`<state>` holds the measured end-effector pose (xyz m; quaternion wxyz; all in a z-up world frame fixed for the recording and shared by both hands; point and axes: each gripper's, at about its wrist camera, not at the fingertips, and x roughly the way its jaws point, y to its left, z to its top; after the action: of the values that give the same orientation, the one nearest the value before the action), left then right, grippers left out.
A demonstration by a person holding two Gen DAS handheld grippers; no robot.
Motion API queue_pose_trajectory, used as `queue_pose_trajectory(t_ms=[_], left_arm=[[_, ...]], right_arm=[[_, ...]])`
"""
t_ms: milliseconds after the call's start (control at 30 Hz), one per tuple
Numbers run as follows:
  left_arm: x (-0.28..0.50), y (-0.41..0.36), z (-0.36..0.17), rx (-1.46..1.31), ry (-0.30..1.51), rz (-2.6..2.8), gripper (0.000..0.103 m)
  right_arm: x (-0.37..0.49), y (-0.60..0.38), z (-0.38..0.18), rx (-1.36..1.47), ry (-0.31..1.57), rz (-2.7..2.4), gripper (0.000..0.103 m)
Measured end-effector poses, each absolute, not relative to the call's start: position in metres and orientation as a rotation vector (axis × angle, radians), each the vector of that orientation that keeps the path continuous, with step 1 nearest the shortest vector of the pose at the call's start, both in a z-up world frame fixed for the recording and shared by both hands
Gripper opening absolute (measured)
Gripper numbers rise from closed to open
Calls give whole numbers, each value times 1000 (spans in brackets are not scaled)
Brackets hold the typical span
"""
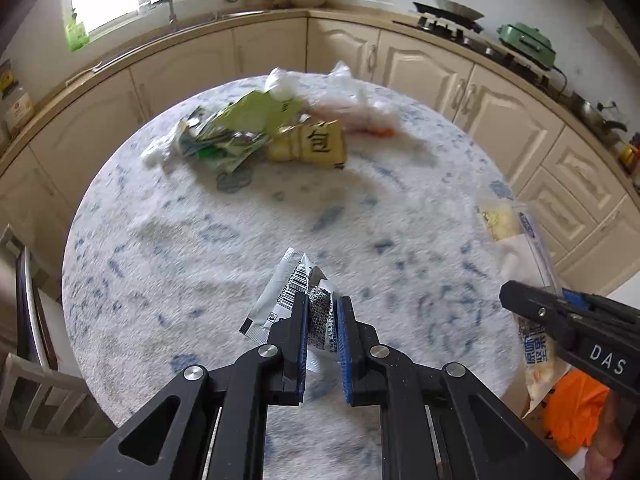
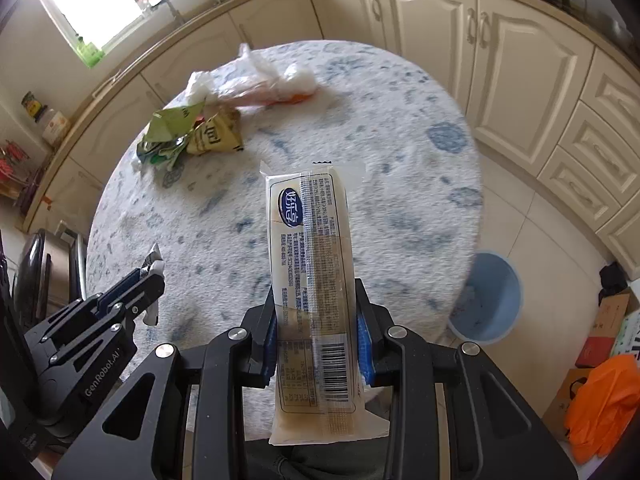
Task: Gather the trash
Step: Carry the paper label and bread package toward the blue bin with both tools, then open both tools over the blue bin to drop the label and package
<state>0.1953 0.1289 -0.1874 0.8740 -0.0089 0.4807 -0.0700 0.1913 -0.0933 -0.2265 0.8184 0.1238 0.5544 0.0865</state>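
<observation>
The left gripper [image 1: 322, 312] is pinched tight on a small crumpled silver foil sachet with a barcode [image 1: 286, 296], its blue pads [image 1: 343, 344] closed on the wrinkled middle while the rest sticks out over the table. The right gripper [image 2: 318, 320] clamps a long cream plastic snack wrapper with blue printing [image 2: 310, 248] across its width, and the wrapper stands up stiffly between the jaws.

Both loads hang above the round table with its white, blue-flecked cloth [image 1: 240, 240]. At the far side lies the remaining heap: a crushed green packet [image 1: 244, 120], a yellow bag with black characters [image 1: 316, 144] touching it, and a clear plastic bag with white tissue [image 1: 352, 104]; motion blur makes it hard to say how many pieces there are.

A pale blue round bin [image 2: 486, 296] stands on the floor just beyond the table's right edge. To do the drop well, carry each gripper fully over the bin's mouth before letting go, since light wrappers may flutter aside.
</observation>
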Motion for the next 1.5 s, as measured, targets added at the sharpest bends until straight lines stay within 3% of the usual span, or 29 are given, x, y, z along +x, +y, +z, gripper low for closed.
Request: queue_pose_trajectory(t_ms=[767, 1500], left_arm=[[213, -66, -192, 162, 999, -412, 9], [297, -245, -272, 330, 1120, -665, 10]], right_arm=[[153, -282, -247, 444, 1172, -140, 31], [123, -418, -310, 623, 1252, -453, 31]])
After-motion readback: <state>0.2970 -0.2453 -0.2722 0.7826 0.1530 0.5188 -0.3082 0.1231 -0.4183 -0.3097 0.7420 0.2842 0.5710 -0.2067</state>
